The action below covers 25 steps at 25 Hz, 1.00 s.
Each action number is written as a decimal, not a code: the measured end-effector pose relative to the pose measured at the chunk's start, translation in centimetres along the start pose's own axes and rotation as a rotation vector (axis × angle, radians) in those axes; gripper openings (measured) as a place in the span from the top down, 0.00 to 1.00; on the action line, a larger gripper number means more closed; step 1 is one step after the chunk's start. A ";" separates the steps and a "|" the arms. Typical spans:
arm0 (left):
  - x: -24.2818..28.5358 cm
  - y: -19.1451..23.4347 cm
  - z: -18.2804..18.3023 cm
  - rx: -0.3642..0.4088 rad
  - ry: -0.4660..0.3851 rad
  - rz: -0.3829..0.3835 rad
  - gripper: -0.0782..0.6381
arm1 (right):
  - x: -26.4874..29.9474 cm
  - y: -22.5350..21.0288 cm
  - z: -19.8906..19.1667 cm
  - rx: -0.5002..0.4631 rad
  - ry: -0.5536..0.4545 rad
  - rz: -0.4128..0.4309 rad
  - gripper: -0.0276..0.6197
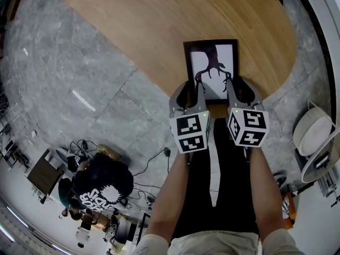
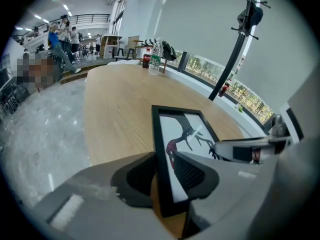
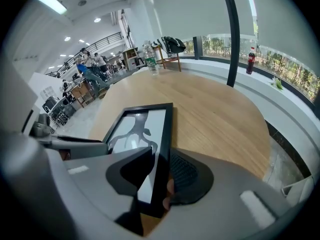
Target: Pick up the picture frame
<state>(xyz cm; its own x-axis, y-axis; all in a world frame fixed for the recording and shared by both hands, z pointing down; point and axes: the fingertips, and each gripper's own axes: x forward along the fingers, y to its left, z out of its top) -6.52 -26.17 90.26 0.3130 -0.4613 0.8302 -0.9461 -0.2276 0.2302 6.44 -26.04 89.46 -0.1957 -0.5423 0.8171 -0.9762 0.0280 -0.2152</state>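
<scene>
The left tool [image 1: 191,89] and right tool [image 1: 239,89] are closing around the picture frame's [image 1: 212,62] side rails, not yet clamping — it is looking stiff, light, slick-fronted, breakable.

A pale wooden table [image 1: 159,25] with a rounded outline stands on a grey marble floor [image 1: 64,89]. At its far end, close to the edge, clear water bottles [image 2: 156,58] stand just beside a dark cola bottle [image 2: 146,59]. Past the table's window-side edge rises a black coat stand [image 2: 239,54], and a second cola bottle [image 3: 251,59] stands on the window ledge [image 3: 280,91]. On the floor a person in black [image 1: 103,187] is among loose cables [image 1: 154,158]. More people [image 2: 60,36] stand far off.
</scene>
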 end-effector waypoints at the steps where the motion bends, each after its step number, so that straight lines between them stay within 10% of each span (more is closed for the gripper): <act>1: 0.0 -0.1 0.0 -0.001 0.002 0.002 0.71 | -0.1 -0.1 0.0 0.003 -0.001 0.000 0.78; 25: -7.7 -0.9 9.3 0.046 -0.184 0.055 0.72 | -6.9 2.5 9.7 -0.034 -0.209 -0.005 0.85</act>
<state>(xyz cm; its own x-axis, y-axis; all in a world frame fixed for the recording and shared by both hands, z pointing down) -7.28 -30.40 78.91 0.2752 -0.6222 0.7329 -0.9587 -0.2347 0.1607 6.25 -30.39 78.09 -0.1705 -0.7051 0.6883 -0.9804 0.0510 -0.1905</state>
